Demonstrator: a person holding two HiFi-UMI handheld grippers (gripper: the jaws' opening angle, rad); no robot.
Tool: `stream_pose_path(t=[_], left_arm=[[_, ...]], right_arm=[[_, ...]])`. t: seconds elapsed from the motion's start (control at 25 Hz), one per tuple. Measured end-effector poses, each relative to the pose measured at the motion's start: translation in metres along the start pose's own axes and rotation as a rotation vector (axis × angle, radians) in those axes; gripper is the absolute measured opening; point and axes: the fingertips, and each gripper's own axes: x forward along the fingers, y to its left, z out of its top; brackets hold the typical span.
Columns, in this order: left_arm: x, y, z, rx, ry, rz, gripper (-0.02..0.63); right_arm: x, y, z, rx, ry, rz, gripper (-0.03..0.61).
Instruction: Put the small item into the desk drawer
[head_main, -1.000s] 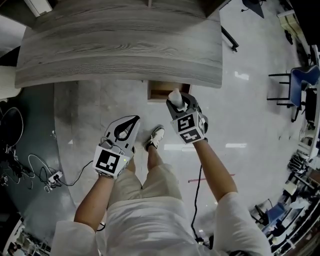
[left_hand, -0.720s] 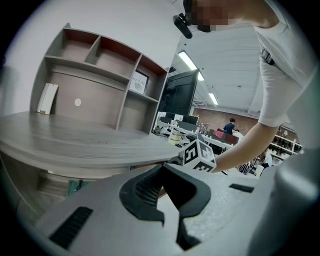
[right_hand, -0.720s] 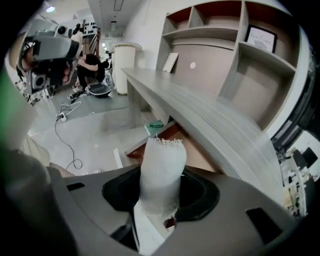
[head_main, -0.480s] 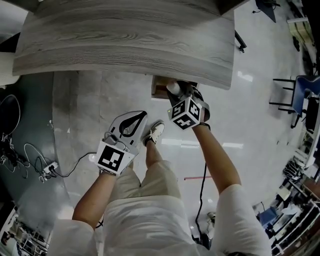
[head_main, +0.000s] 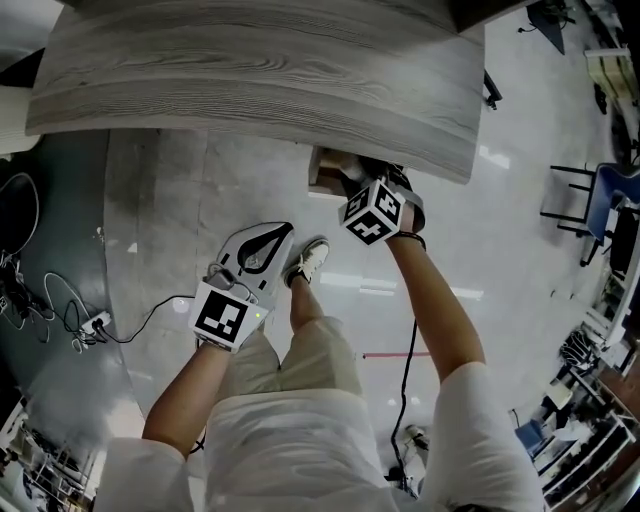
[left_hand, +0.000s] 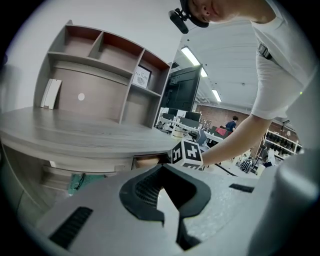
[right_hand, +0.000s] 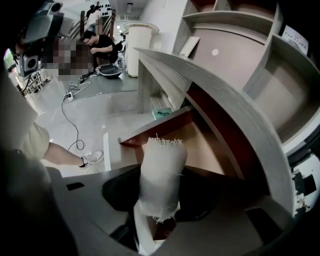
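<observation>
Leaning over the grey wood desk (head_main: 250, 80), the person reaches the right gripper (head_main: 358, 180) in under its front edge. Its jaws stand wide but are clamped on a white gauze roll (right_hand: 161, 172), which sits upright between them, frayed at both ends. The roll hangs over the open drawer (right_hand: 200, 145), above its bare tan floor. The left gripper (head_main: 275, 235) hovers near the person's white shoe (head_main: 312, 262), with its jaws closed together on nothing.
</observation>
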Motion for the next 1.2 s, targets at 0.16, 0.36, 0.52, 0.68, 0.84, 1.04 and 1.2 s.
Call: stream_pose_path(t=[0.16, 0.36, 0.52, 0.68, 0.84, 1.04, 1.2], left_arm=[[-0.001, 0.002, 0.001, -0.004, -0.007, 0.012, 0.006], [-0.003, 0.004, 0.002, -0.018, -0.015, 0.021, 0.005], [-0.007, 0.005, 0.005, -0.037, -0.022, 0.031, 0.005], [-0.007, 0.005, 0.010, -0.046, -0.036, 0.036, 0.005], [-0.007, 0.007, 0.010, -0.067, -0.041, 0.045, 0.005], [-0.007, 0.011, 0.006, -0.073, -0.031, 0.055, 0.005], [-0.005, 0.013, 0.005, -0.080, -0.031, 0.061, 0.005]], right_arm=[[0.009, 0.003, -0.004, -0.029, 0.040, 0.023, 0.178], [0.015, 0.000, -0.006, -0.045, 0.059, 0.027, 0.179], [0.019, 0.001, -0.006, -0.071, 0.070, 0.036, 0.183], [0.025, 0.000, -0.008, -0.083, 0.091, 0.049, 0.187], [0.031, 0.003, -0.011, -0.077, 0.109, 0.078, 0.195], [0.034, 0.002, -0.013, -0.063, 0.113, 0.093, 0.193], [0.036, 0.000, -0.014, -0.044, 0.111, 0.095, 0.196]])
